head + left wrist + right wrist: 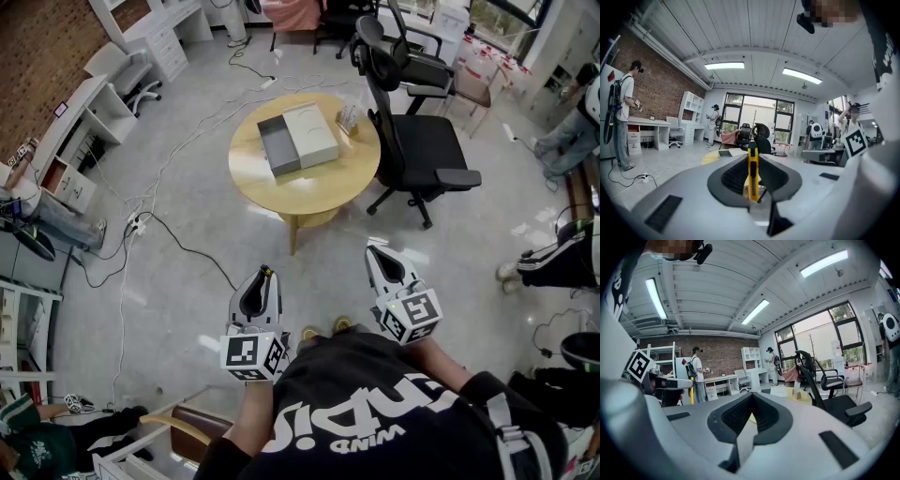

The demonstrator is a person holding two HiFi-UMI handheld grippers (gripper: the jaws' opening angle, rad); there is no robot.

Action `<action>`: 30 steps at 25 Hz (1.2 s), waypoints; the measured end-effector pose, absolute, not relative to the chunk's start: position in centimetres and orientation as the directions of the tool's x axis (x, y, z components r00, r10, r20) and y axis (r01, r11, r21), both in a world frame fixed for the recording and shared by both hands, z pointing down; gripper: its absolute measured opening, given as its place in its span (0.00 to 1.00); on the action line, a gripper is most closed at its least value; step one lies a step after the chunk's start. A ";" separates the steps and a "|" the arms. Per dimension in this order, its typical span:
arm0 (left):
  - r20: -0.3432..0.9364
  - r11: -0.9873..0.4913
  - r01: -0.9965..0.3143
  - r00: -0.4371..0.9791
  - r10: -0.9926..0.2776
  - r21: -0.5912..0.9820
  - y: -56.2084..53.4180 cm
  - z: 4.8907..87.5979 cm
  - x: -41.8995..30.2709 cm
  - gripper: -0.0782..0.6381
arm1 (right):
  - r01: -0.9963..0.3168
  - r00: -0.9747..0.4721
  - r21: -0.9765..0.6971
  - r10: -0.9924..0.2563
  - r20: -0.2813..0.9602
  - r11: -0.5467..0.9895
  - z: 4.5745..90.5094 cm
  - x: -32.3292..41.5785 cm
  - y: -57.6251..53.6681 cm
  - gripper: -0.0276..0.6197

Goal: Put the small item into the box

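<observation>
The left tool is closed on a yellow utility knife. The knife stands upright between the two dark pads, and its lower end is hidden behind the tool body. In the head view only the knife's yellow tip shows at the front of the left tool; the rest is covered by the jaws.

The right tool has its jaws brought together at the tips, with nothing between them. A sliver of the round table shows through the gap behind the tips. In the head view the right tool is level with the left one. Both are held over the floor, well apart from the table on its near side.

The box lies open on the table, near the table's centre. It has a grey half and a white half side by side, and its contents cannot be made out. A small clear object stands on the table just beside the white half and is too small to identify.

A black office chair stands beside the table on the right tool's side. Cables run across the floor on the opposite side of the table. The wearer's arms and dark shirt are cut off at the lower edge of the head view.
</observation>
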State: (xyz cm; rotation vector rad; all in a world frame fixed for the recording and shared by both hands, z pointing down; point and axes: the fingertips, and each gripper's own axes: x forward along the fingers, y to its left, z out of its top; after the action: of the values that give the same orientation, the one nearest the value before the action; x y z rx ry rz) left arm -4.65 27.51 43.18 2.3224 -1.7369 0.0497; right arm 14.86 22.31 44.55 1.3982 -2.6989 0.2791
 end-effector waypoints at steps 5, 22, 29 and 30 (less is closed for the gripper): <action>0.169 -0.267 -0.948 0.296 -0.940 0.176 27.2 43.2 -5.1 0.21 | -0.817 -0.576 -0.121 -0.802 0.158 0.563 44.4 14.3 22.1 0.04; 0.147 -0.343 -0.920 0.372 -0.917 0.189 25.6 44.1 -7.8 0.21 | -0.837 -0.546 -0.125 -0.830 0.117 0.533 44.8 11.6 22.6 0.04; 0.152 -0.344 -0.917 0.376 -0.914 0.200 22.0 44.8 -9.5 0.21 | -0.854 -0.518 -0.129 -0.845 0.130 0.503 45.5 10.8 19.5 0.04; 0.152 -0.343 -0.918 0.375 -0.915 0.200 21.2 44.9 -9.6 0.21 | -0.854 -0.518 -0.128 -0.845 0.131 0.504 45.7 10.7 18.8 0.04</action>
State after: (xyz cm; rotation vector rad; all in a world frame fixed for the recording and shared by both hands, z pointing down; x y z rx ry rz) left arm -9.62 21.24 44.95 2.3852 -1.6277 0.0186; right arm 10.67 18.84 45.75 1.5149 -2.6793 0.2735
